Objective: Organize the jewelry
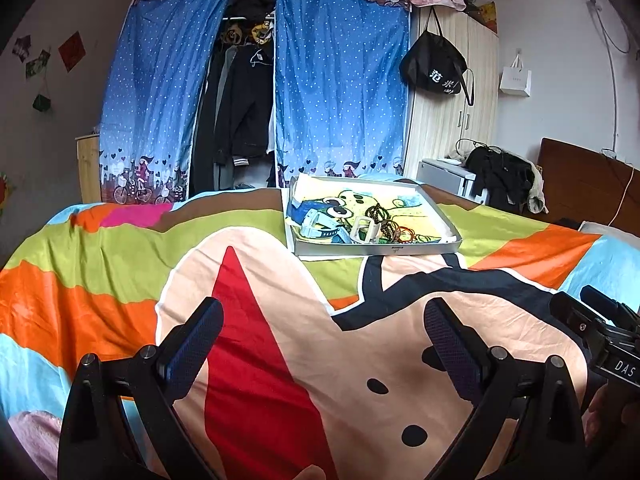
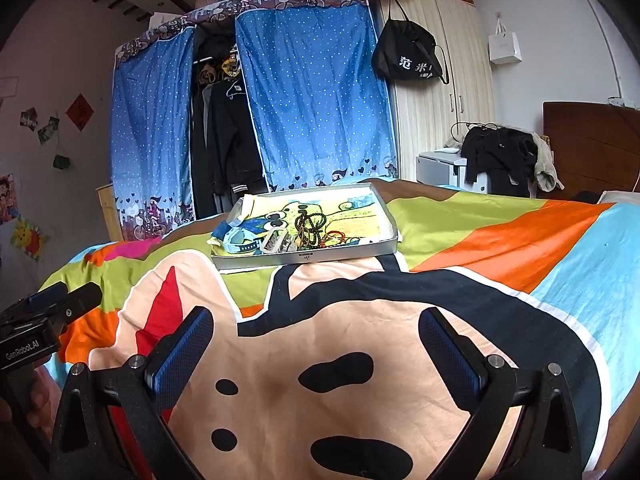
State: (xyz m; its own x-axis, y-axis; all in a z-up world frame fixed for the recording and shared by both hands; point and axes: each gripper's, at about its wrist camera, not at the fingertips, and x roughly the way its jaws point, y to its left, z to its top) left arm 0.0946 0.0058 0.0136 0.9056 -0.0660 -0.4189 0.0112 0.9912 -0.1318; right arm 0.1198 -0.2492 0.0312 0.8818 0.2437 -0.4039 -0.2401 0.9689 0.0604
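Your left gripper (image 1: 323, 322) and right gripper (image 2: 316, 330) both hover spread wide and empty above the bed (image 1: 120, 280). Well ahead of you, the tray (image 1: 376, 247) holds the bracelets (image 1: 394, 229).

Matt printed cloth bedspread (image 1: 280, 360) under a smooth grey metal-looking tray (image 1: 376, 249); jaws wear textured blue pads (image 2: 180, 364).

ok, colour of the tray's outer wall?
Silver-grey tray, clearest in the right wrist view.

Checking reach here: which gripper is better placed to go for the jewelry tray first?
Marginally the right gripper: the tray lies almost straight ahead of it. Both are open, empty, well short.
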